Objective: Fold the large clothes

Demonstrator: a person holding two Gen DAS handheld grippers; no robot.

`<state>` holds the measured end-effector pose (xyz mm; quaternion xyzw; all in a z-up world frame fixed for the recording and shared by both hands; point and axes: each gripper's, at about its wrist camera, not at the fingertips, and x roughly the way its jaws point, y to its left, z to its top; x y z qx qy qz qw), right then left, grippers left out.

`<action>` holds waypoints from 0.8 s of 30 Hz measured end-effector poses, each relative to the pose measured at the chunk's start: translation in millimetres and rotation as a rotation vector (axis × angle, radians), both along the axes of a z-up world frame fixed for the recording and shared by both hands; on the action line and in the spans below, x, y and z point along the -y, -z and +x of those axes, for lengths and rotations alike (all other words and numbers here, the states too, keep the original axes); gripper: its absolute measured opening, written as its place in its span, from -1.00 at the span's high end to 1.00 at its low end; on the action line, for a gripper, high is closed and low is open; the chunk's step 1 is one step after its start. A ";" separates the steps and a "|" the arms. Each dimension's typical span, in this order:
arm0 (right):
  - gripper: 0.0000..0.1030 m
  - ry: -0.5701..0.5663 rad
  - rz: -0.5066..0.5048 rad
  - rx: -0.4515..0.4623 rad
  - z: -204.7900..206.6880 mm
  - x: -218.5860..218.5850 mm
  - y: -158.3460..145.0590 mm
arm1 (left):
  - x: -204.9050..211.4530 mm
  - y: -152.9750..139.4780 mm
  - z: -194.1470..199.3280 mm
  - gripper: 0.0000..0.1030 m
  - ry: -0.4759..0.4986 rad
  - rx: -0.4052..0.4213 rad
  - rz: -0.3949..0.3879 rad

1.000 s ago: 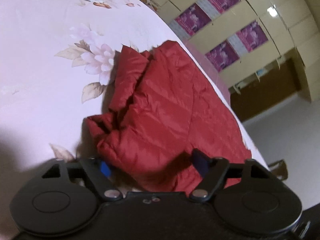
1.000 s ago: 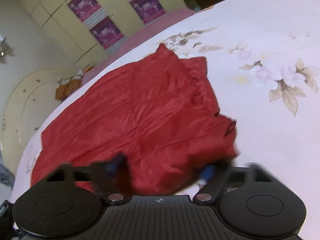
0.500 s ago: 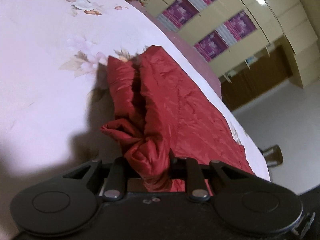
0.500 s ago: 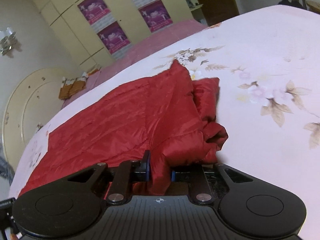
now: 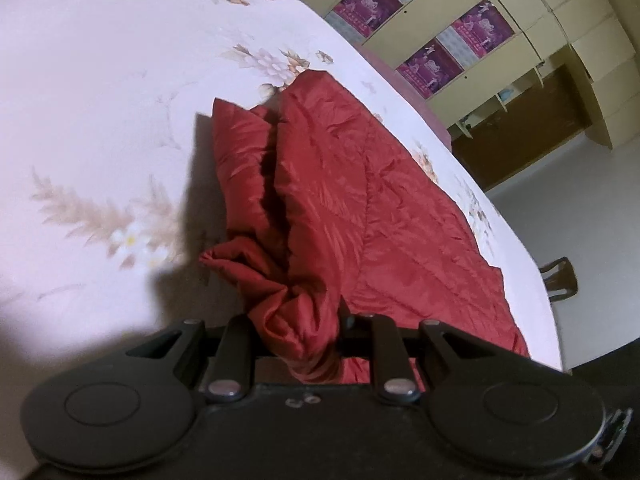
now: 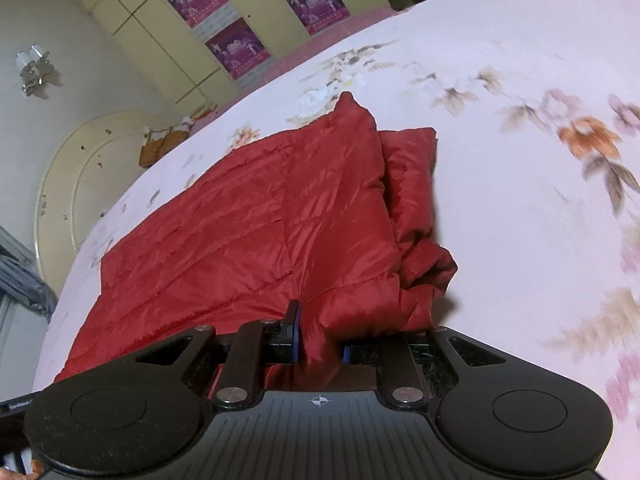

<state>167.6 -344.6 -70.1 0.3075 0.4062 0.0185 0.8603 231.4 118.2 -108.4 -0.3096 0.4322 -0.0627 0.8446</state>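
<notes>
A: Left wrist view: the left gripper (image 5: pixel 298 326) is clamping a bunched edge of the red quilted garment (image 5: pixel 360 208), its jaws having just been closing, with cloth pinched between them. The garment is lying on the floral bedsheet (image 5: pixel 100 100), running from the jaws toward 1 o'clock, with a narrower folded strip alongside at 11 o'clock.

B: And the right wrist view?

A: The right gripper (image 6: pixel 320 350) is likewise pinching a gathered fold of the same garment, its jaws also having just been closing on cloth. Here the garment is spreading toward 10 o'clock, with the folded strip at 1 o'clock. Cabinets with purple posters (image 6: pixel 236 46) are standing beyond the bed at 11 o'clock.

B: Which step is this?

A: Judging by the two grips on one near edge, a fold is being started: the edge is being raised off the sheet while the far part is resting flat.

B: What is the next move calling for?

A: Probably carrying both corners together over the flat part, keeping them level and the cloth taut between them, since the slippery fabric is likely to sag or slide out of a shallow pinch.
</notes>
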 end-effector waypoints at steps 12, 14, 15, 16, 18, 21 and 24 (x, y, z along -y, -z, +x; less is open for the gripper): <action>0.08 -0.036 -0.083 0.009 -21.8 -0.7 -6.1 | 6.5 12.8 -5.3 0.29 -0.052 -0.014 0.078; 0.08 -0.045 -0.120 0.029 -26.7 -1.6 -13.4 | 7.4 12.8 -7.7 -0.06 -0.069 -0.019 0.096; 0.08 -0.046 -0.136 0.039 -29.0 -0.2 -15.6 | 6.0 13.9 -14.1 -0.20 -0.078 -0.014 0.096; 0.08 -0.044 -0.153 0.046 -31.8 0.6 -19.1 | 6.4 13.4 -13.4 -0.26 -0.080 -0.014 0.098; 0.07 -0.034 -0.192 0.063 -37.9 2.5 -25.6 | 9.1 12.3 -13.9 -0.32 -0.084 -0.025 0.111; 0.05 -0.010 -0.258 0.095 -46.6 4.7 -35.3 | 11.7 9.0 -16.5 -0.42 -0.105 -0.046 0.118; -0.41 0.003 -0.335 0.147 -52.7 6.6 -47.6 | 12.0 10.1 -27.5 -0.47 -0.128 -0.064 0.105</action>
